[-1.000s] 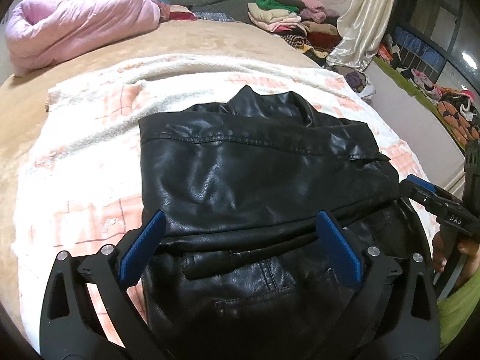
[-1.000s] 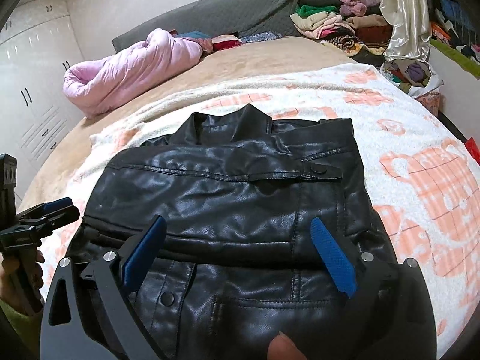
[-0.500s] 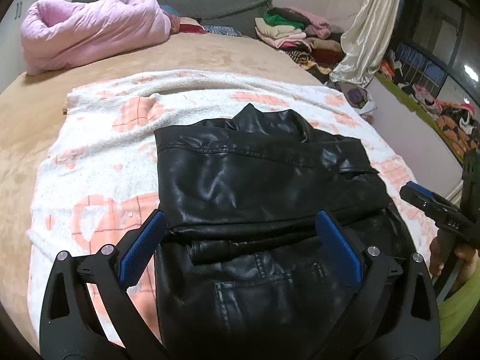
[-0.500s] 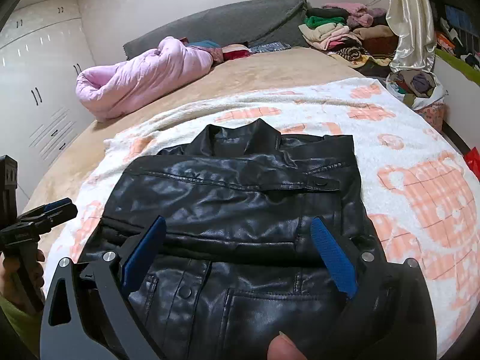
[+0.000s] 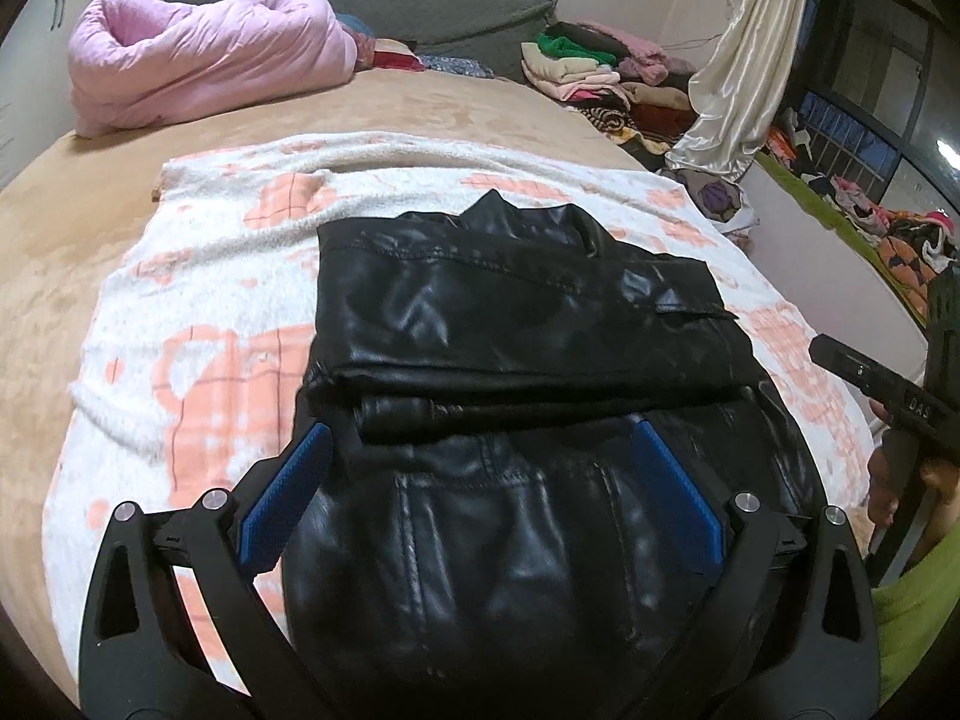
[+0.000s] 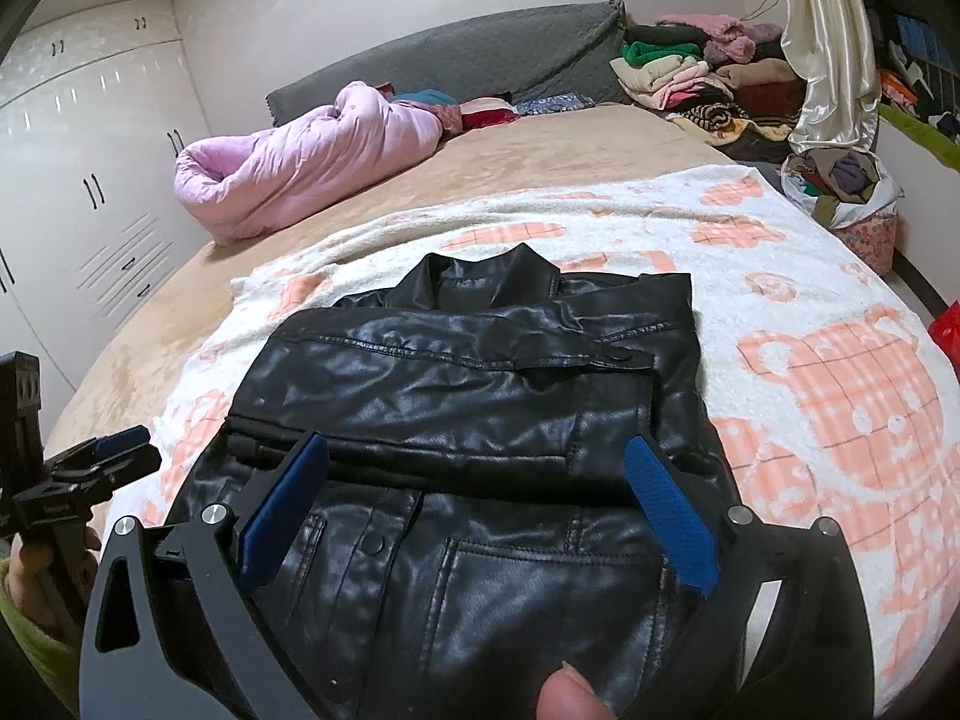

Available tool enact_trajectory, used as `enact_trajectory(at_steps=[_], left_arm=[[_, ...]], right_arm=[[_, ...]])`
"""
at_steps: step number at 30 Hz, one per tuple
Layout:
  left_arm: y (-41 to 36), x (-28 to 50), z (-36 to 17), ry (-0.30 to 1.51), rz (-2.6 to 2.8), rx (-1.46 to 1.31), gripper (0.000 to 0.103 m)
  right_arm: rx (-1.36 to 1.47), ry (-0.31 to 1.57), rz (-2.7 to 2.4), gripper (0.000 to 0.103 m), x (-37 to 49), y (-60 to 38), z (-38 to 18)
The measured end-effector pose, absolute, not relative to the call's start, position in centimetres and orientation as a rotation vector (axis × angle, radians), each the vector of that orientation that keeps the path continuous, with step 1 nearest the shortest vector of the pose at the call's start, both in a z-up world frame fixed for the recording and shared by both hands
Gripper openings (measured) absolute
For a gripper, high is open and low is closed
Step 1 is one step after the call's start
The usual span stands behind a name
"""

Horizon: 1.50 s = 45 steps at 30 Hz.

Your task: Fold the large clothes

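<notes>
A black leather jacket (image 5: 510, 324) (image 6: 480, 384) lies partly folded on a white and orange blanket (image 5: 198, 312) (image 6: 810, 372), collar at the far end, sleeves laid across its middle. My left gripper (image 5: 477, 450) hangs open above the jacket's near half, blue pads wide apart with nothing between them. My right gripper (image 6: 477, 462) is open too, raised over the near half of the jacket. Each gripper shows at the edge of the other's view: the right gripper (image 5: 864, 378), the left gripper (image 6: 102, 462), held by a hand in a green sleeve.
The blanket covers a tan bed (image 5: 420, 114). A rolled pink duvet (image 5: 198, 66) lies at the far left by a grey headboard (image 6: 456, 66). Piles of folded clothes (image 6: 690, 78), a cream curtain (image 5: 744, 72) and a full bag (image 6: 840, 186) stand to the right. White wardrobes (image 6: 78, 192) line the left wall.
Both grippers have pulled back and risen away from the jacket, staying open. The jacket lies as before.
</notes>
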<state>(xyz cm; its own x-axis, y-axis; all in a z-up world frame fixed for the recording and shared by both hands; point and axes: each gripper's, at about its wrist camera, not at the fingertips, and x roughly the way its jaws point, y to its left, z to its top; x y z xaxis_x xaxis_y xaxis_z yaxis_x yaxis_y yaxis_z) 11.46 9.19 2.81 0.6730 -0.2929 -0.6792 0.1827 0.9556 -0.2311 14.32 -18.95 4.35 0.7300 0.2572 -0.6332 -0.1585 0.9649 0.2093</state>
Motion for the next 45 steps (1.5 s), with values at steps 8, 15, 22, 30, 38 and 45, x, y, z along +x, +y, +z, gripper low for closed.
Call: enact_trajectory(at_steps=[8, 15, 22, 30, 38, 45], left_arm=[[8.0, 9.5, 2.5, 0.795, -0.251, -0.122, 0.093], [7.7, 8.3, 2.1, 0.811, -0.227, -0.114, 0.093], [8.0, 7.0, 2.3, 0.809, -0.203, -0.101, 0.093], [7.9, 5.8, 1.6, 0.836, -0.186, -0.076, 0.093], [8.6, 4.3, -0.2, 0.883, -0.144, -0.054, 0.094], [9.7, 3.5, -1.4, 0.916, -0.111, -0.053, 0.093]], right_arm=[[0.148, 0.708, 0.232, 0.099, 12.6, -20.3, 4.6], [0.146, 0.718, 0.226, 0.099, 11.1, -21.1, 4.3], [0.137, 0.729, 0.230, 0.099, 9.7, -21.4, 4.2], [0.118, 0.755, 0.263, 0.099, 7.6, -21.0, 3.9], [0.074, 0.837, 0.266, 0.099, 5.5, -21.5, 1.3], [0.058, 0.887, 0.243, 0.099, 3.9, -22.7, -0.7]])
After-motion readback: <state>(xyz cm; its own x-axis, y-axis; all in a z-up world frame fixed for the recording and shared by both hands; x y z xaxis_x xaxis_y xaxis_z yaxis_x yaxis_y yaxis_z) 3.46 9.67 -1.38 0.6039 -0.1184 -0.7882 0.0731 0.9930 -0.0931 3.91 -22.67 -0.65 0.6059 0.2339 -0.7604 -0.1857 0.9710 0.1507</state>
